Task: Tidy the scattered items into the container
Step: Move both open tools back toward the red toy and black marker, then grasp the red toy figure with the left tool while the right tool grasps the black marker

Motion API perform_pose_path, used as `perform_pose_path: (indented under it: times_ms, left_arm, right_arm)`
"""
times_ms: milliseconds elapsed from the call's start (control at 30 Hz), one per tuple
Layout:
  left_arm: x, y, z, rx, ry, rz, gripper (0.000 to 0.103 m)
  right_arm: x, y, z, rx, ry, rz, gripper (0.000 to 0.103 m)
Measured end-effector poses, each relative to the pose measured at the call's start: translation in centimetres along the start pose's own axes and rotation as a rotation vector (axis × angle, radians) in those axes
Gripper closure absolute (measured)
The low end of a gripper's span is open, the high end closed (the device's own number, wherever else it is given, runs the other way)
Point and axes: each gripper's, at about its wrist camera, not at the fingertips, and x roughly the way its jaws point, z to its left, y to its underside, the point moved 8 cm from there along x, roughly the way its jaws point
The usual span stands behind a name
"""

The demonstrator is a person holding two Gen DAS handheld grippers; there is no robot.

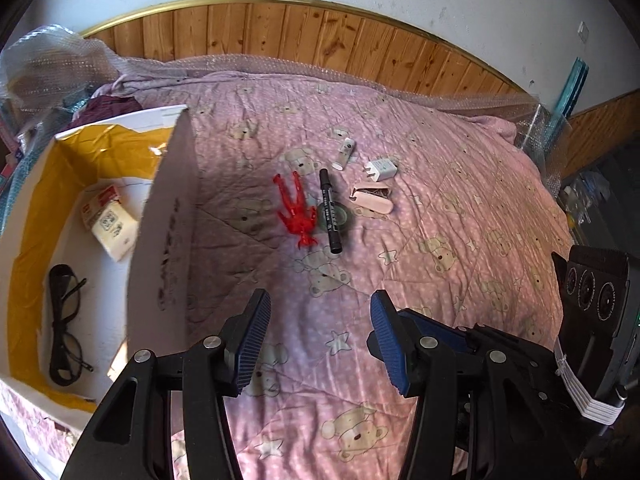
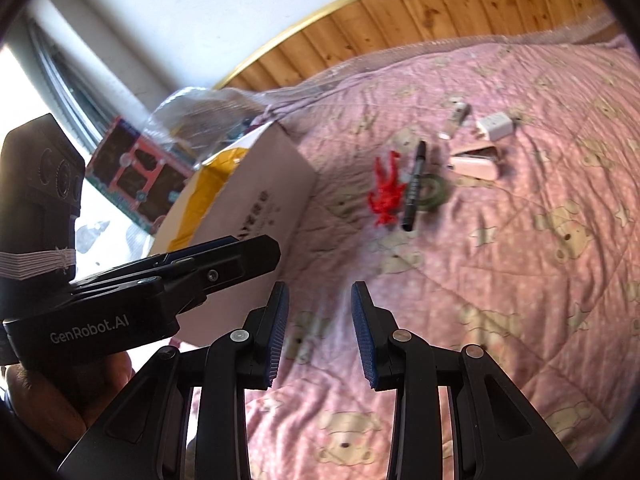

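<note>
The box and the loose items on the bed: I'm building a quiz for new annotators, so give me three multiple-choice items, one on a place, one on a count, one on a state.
1. Where are the glasses?
A. inside the box
B. on the quilt
C. in a gripper

2. How many things lie inside the box?
A. none
B. two
C. five

3. How does the left gripper stand?
A. shut on the black marker
B. shut on nothing
C. open, holding nothing

Answers:
1 A, they lie on the box floor.
2 B, the glasses and a small carton.
3 C, its fingers stand apart over bare quilt.
</note>
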Motion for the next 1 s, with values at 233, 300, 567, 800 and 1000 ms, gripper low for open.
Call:
perform_pose_path:
  times_ms: [233,300,567,800,1000]
  left_arm:
    - [3.4,-1.6,-0.2,-0.027,0.018,0.035,0.048]
    - [4.5,-2.1,0.0,-0.046,0.025,0.046,0.047]
    - [8.6,-4.3,1.6,-0.136,0.038,0.075,0.047]
    - [12.0,-6.4,3.1,-0.194,0.013,0.093,0.047]
    - [15.0,-7.3,4.2,-0.225,-0.022,0.123,0.047]
  right_arm:
    - [1.3,-1.6,-2.3,0.023,0.030,0.006,0.068]
    - [1.7,-2.2,-2.9,0.022,0.040,0.009,0.068]
    - [4.6,-4.7,-5.1,0.037,0.095,0.034,0.069]
    - [8.2,-7.0,-7.0,0.031,0.149,0.060,0.070]
    - [11.1,-8.3,-8.6,0.006,0.194,0.087,0.069]
